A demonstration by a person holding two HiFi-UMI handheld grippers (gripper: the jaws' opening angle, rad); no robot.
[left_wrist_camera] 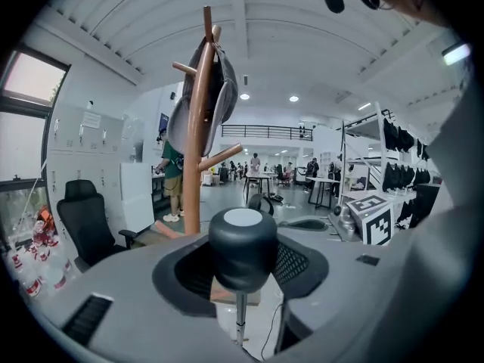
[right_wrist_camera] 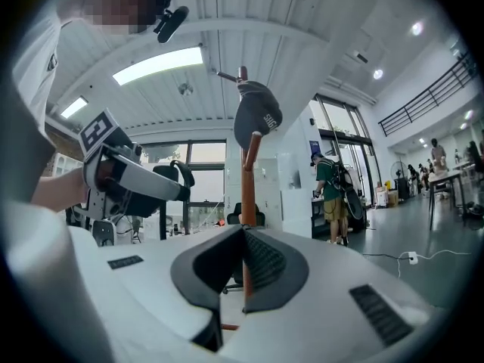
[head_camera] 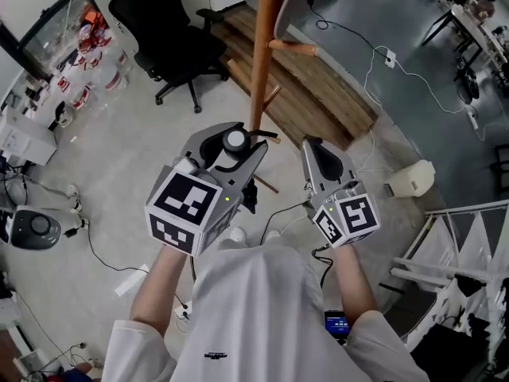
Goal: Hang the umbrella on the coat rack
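Observation:
My left gripper (head_camera: pixel 237 151) is shut on the umbrella's round black handle (head_camera: pixel 235 141), which has a white cap. In the left gripper view the handle (left_wrist_camera: pixel 242 242) sits between the jaws, with a thin shaft (left_wrist_camera: pixel 240 322) hanging below it. The rest of the umbrella is mostly hidden under the gripper. The wooden coat rack (head_camera: pixel 261 54) stands just ahead of both grippers, its pegs sticking out (left_wrist_camera: pixel 198 127). A grey cap (left_wrist_camera: pixel 221 89) hangs near its top. My right gripper (head_camera: pixel 322 159) is beside the left one, shut and holding nothing, with the rack pole (right_wrist_camera: pixel 249 174) straight ahead.
A black office chair (head_camera: pixel 171 38) stands left of the rack. The rack rests on a wooden platform (head_camera: pixel 326 94). Cables run over the floor near a white box (head_camera: pixel 413 178). White shelving (head_camera: pixel 465 237) is at the right. A person (left_wrist_camera: pixel 172 180) stands beyond the rack.

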